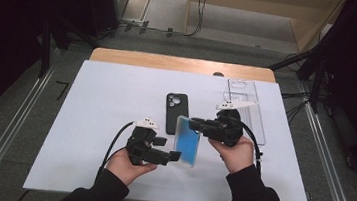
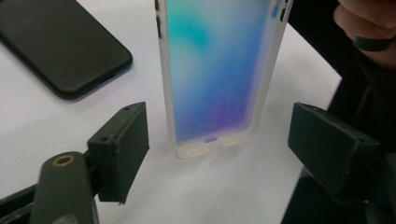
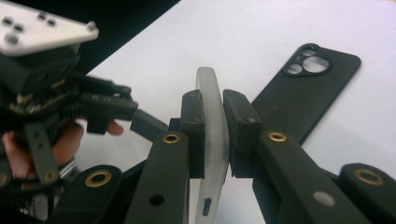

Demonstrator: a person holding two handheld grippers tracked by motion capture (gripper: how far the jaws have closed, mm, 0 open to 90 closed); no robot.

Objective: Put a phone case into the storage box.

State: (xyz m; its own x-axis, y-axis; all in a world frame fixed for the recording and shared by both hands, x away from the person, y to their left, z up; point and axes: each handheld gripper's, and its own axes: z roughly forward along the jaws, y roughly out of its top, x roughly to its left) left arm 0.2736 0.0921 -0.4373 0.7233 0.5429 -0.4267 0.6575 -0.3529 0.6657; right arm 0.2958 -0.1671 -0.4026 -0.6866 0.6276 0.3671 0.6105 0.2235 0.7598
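A translucent phone case with a blue-to-purple back (image 1: 187,141) stands nearly upright near the middle of the white mat (image 1: 106,103). My right gripper (image 1: 195,125) is shut on its upper edge, and the pads press both faces of the case (image 3: 212,116). My left gripper (image 1: 168,148) stands open at the case's lower end (image 2: 219,70), with a jaw on either side and neither touching. That lower end seems to rest on the mat. A black phone case (image 1: 176,113) lies flat just behind, camera cut-out away from me.
A clear plastic case (image 1: 246,105) lies at the back right of the mat, behind my right hand. The black case (image 2: 60,42) lies close to the left jaw's side. The wooden table edge (image 1: 180,63) runs along the back.
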